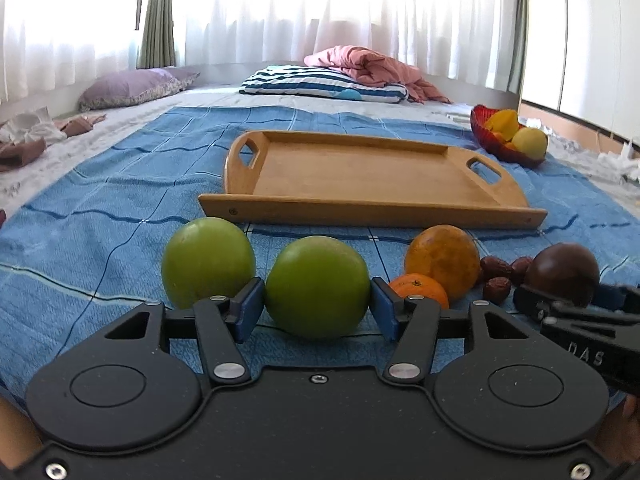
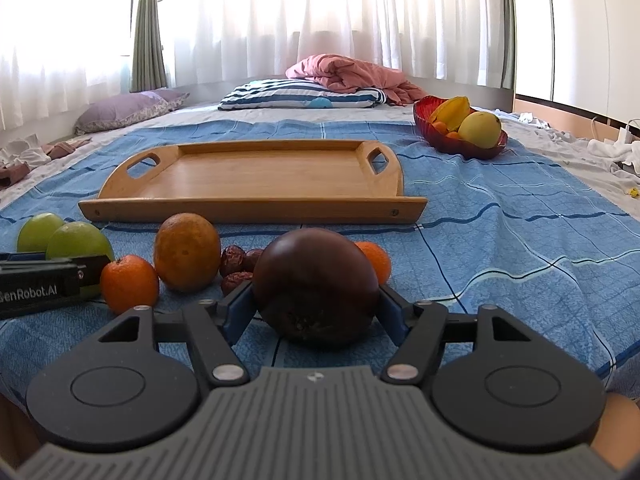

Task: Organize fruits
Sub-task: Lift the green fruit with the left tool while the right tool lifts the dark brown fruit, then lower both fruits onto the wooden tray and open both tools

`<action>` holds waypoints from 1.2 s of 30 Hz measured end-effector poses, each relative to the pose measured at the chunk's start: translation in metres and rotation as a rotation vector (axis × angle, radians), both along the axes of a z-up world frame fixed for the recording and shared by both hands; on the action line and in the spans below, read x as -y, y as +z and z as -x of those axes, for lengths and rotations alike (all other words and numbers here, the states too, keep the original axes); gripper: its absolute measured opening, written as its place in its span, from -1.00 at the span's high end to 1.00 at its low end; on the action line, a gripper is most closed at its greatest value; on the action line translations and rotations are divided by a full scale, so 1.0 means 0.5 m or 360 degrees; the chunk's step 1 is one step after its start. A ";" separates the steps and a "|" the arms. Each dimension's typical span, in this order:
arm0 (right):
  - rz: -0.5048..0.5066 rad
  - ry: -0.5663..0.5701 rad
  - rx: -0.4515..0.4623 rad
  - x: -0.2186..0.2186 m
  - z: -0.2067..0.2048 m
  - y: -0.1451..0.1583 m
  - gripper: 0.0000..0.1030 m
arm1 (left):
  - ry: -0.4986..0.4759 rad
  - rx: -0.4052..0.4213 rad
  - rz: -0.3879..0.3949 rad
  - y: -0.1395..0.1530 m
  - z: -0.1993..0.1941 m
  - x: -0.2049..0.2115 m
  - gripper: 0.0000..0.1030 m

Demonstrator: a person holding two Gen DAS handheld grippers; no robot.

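The left tongs close their blue pads on the sides of a smooth, round green fruit resting on a blue checked woven bedspread. The right tongs bracket a glossy dark brown-purple fruit; both pads look to touch it, though whether they press I cannot tell. Between them lie a second green fruit, a small mandarin, a mottled orange fruit and wrinkled red dates. Beyond sits a rectangular wooden tray with cut-out handles, then a red glass bowl holding yellow fruit.
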State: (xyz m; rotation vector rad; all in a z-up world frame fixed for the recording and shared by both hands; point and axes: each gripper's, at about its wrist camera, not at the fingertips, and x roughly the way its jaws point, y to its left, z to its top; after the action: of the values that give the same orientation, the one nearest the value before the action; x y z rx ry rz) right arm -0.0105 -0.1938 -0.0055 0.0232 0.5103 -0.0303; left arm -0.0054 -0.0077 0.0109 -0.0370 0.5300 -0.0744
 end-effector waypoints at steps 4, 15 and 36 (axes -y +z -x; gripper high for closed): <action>0.0018 0.0006 -0.0014 -0.003 -0.001 -0.005 -0.27 | 0.0007 -0.0003 0.0001 0.002 0.000 -0.001 -0.06; -0.0117 -0.0017 0.0012 0.020 0.012 0.019 -0.23 | 0.0004 0.0040 0.0032 0.043 0.005 0.000 -0.05; -0.0340 0.0069 -0.0037 0.110 -0.101 0.135 -0.23 | -0.0024 0.0019 0.0070 0.146 -0.091 -0.035 -0.05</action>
State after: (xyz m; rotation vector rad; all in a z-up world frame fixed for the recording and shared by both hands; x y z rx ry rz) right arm 0.0399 -0.2486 0.0617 0.2210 0.5351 0.0667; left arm 0.0403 0.0095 0.0841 -0.0755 0.5165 -0.1009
